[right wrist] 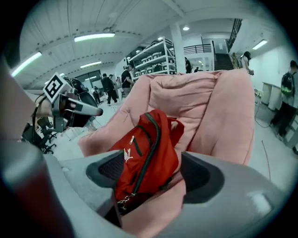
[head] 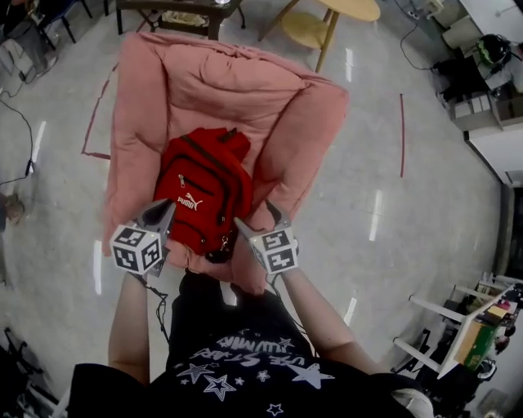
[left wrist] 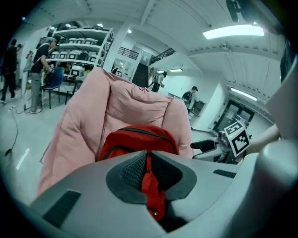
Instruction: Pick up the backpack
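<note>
— While the left claw (left wrist: pixel 148 155) is clamping shut on item one, a thin red strap (left wrist: pixel 151 186), what is sitting inside the right claw (right wrist: pixel 149 172)?

— Item two: red backpack (right wrist: pixel 144 148), its lower corner lying between jaws that are standing wide, pads not pressing. A fold of the pink armchair (right wrist: pixel 219 107) is crowding in beneath it.

— Risk arising?

— Closing now is likely pinching cushion along with bag; lifting is then dragging chair fabric or letting the bag slide out. Holding a strap alone on the left is probably leaving the load swinging and tilting.

— Beyond the jaws?

— Zip chain (right wrist: pixel 125 201) is dangling nearest, liable to be snagging. Backpack body is leaning on the armchair's back, just ahead of both claws. Farther off, wooden side table (head: pixel 351 8) is standing well apart, threatening nothing.
</note>
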